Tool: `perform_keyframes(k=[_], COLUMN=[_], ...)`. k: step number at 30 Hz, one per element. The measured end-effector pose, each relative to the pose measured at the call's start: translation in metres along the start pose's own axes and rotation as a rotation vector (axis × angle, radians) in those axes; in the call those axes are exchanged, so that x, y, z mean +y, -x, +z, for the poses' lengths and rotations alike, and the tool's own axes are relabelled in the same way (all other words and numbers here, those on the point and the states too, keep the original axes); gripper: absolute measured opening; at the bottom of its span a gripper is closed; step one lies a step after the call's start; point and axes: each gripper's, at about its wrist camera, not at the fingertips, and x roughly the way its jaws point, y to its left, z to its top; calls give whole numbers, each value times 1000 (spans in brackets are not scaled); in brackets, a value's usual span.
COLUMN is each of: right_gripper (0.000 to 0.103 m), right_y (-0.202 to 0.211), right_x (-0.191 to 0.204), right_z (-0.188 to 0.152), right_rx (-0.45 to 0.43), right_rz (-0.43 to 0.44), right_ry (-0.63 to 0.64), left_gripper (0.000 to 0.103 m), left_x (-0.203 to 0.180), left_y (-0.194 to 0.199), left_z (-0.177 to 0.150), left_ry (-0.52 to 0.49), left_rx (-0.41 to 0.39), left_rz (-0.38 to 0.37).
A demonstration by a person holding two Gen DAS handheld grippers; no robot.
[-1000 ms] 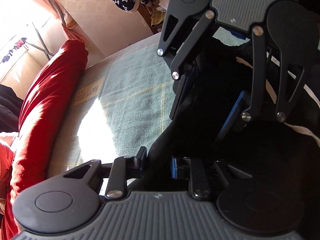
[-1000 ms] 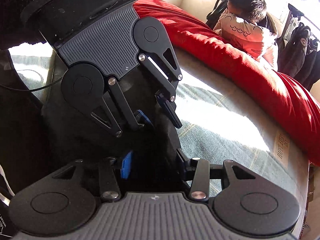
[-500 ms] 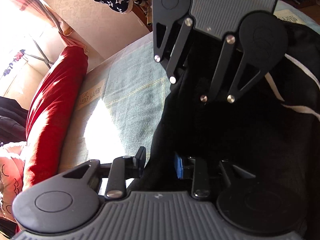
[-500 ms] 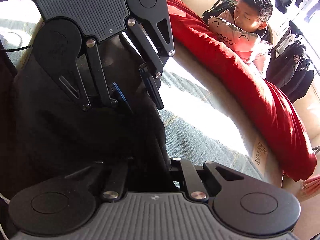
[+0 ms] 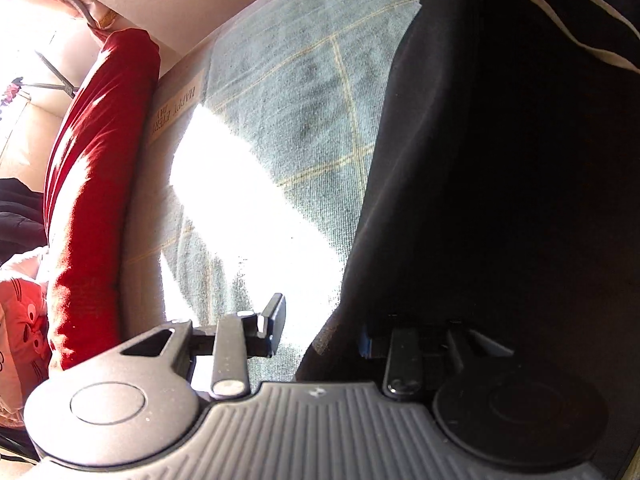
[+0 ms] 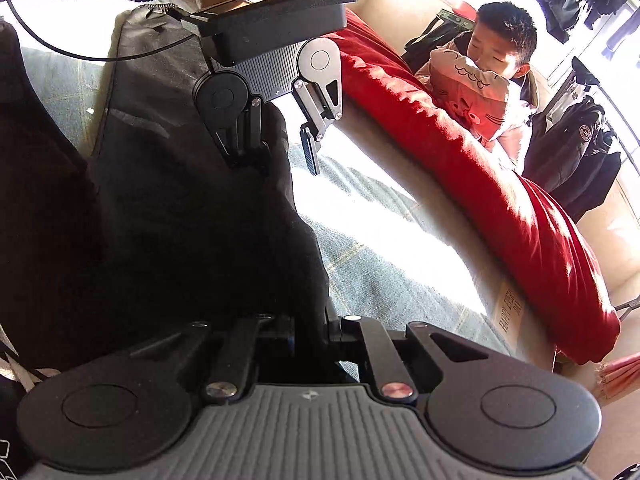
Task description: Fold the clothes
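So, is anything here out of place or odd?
Nothing looks damaged or spilled. The black fabric garment lies on the blue-grey checked bed cover. The right gripper pinches its edge, while the left gripper is open at the same edge.

A home bedroom or living rm, lit by strong sun. A bed w/ a pale blue-green cover (image 5: 304,92) crossed by thin yellow lines fills the middle, a bright patch of sunlight on it. A long red cushion (image 6: 500,184) runs along its far edge. Beyond the cushion a person (image 6: 492,76) in a pink top sits low beside the bed. Dark jackets (image 6: 576,152) hang on a rack nr a bright window. A cream patterned wall (image 5: 192,4) rises behind the bed. Black clothing (image 5: 500,160) lies spread on the cover.
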Motion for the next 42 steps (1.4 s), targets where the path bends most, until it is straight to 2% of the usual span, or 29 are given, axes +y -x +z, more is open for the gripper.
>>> perform_keyframes(k=[1, 3, 7, 12, 17, 24, 31, 36, 42], right_gripper=[12, 12, 12, 12, 12, 12, 13, 13, 13], right_y=[3, 6, 12, 18, 26, 57, 96, 124, 152], right_x=[0, 0, 2, 13, 20, 34, 46, 58, 73], right_z=[0, -1, -3, -5, -7, -11, -18, -25, -40], right_rx=[-5, -9, -14, -13, -25, -79, -124, -149, -150], right_rz=[-5, -7, -14, -47, -132, -278, -327, -342, -325], right_ry=[-2, -8, -27, -27, -26, -26, -71, -106, -138], left_gripper=[30, 17, 9, 8, 7, 8, 8, 8, 8], left_x=[-4, -10, -19, -32, -52, -83, -117, -127, -159], left_y=[2, 6, 18, 51, 87, 135, 179, 200, 229], left_z=[-1, -3, -3, 1, 16, 35, 51, 60, 63], left_ry=[-11, -24, 46, 102, 112, 124, 129, 141, 130], left_rx=[3, 8, -2, -25, -44, -84, -155, -187, -251], left_rz=[4, 15, 57, 163, 255, 373, 465, 495, 474])
